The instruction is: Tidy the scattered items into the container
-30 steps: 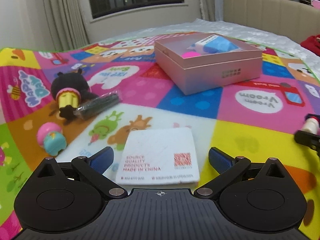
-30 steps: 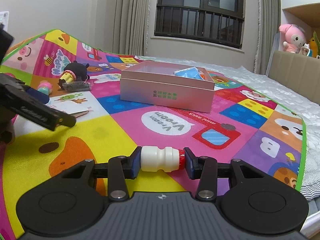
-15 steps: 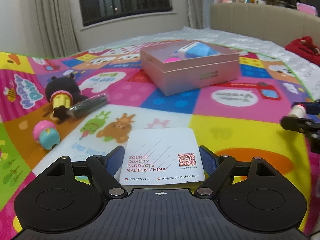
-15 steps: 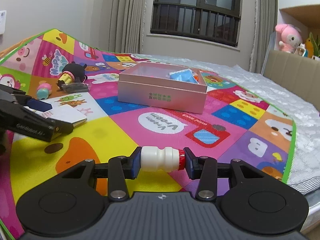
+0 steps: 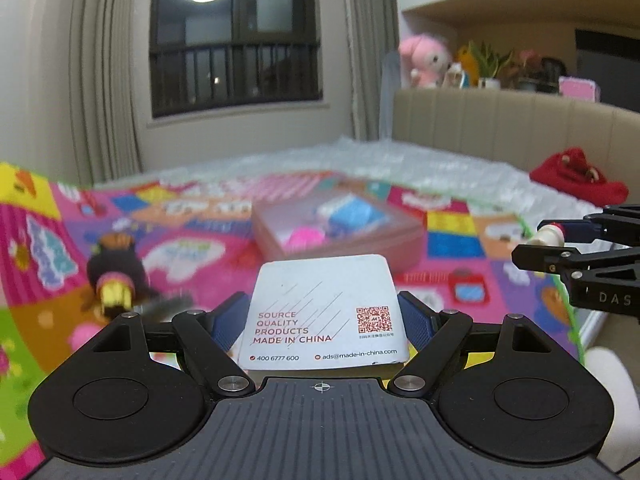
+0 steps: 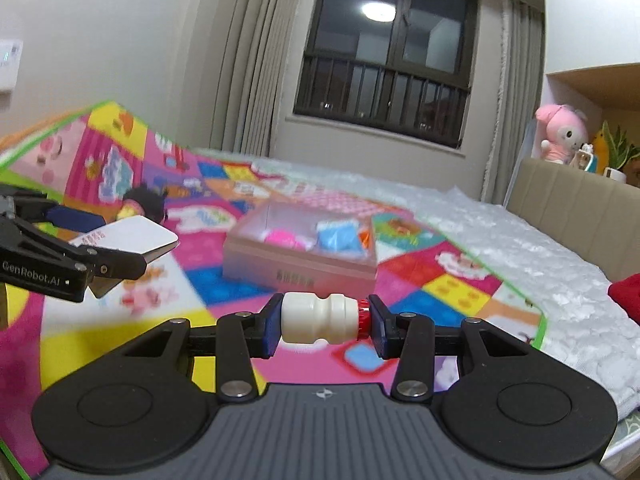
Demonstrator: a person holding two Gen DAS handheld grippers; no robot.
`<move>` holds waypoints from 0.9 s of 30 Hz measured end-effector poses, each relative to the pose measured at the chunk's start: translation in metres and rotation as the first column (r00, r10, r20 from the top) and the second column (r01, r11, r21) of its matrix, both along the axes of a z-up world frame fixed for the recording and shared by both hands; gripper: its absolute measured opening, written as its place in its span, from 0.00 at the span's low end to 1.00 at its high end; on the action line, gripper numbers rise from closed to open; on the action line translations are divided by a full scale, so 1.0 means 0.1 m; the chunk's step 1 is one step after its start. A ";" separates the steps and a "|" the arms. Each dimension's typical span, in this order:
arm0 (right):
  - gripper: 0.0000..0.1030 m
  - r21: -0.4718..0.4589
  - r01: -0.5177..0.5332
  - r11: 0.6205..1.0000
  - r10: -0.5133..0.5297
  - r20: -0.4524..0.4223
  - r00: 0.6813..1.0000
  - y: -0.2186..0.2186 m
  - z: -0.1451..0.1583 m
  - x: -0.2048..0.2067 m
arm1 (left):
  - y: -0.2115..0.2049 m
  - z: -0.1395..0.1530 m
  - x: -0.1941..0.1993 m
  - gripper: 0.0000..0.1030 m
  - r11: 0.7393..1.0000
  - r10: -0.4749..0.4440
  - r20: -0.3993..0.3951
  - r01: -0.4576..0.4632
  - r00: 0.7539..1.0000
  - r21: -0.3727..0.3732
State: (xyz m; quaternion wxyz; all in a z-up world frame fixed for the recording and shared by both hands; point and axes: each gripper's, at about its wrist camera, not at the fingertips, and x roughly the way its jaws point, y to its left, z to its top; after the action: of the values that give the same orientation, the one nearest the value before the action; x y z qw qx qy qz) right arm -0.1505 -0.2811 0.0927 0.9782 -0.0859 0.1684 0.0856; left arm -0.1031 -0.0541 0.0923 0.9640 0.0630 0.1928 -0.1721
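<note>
Now left tool clamps a white card flat between its blue pads, held above the play mat. Right tool clamps a small white bottle sideways, red cap right. Ahead, pink box sits open on mat, blue and pink items inside; black plush toy lies left.

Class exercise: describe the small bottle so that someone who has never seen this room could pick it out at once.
Start at the colourful play mat spread on the bed, with the pink box on it. In front of that box, above the mat, the right gripper holds the small bottle sideways. It is the only plain cream-white thing with a narrow waist and a red cap; the left gripper holds a flat white card instead.
</note>
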 end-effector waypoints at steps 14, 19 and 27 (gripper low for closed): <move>0.42 0.220 -0.025 0.975 0.033 -0.029 0.999 -0.37 0.24 0.56 | -0.51 0.72 1.44 0.82 0.995 -0.089 0.099 0.085 0.991 0.043; 0.42 0.224 -0.009 0.974 0.021 -0.052 0.998 -0.39 0.16 0.84 | -0.61 0.63 2.07 0.94 0.992 -0.109 0.048 0.105 0.993 0.068; 0.42 0.217 0.015 0.976 0.009 -0.106 0.994 -0.27 0.02 1.31 | -0.06 -0.27 1.52 1.00 1.000 -0.012 -0.168 0.016 0.986 0.022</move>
State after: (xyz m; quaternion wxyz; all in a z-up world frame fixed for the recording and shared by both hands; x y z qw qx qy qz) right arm -0.0190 -0.3084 0.0942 0.9715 0.0267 0.2101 0.1065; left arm 0.0487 -0.0601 0.0656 0.9422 0.0606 0.2750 -0.1813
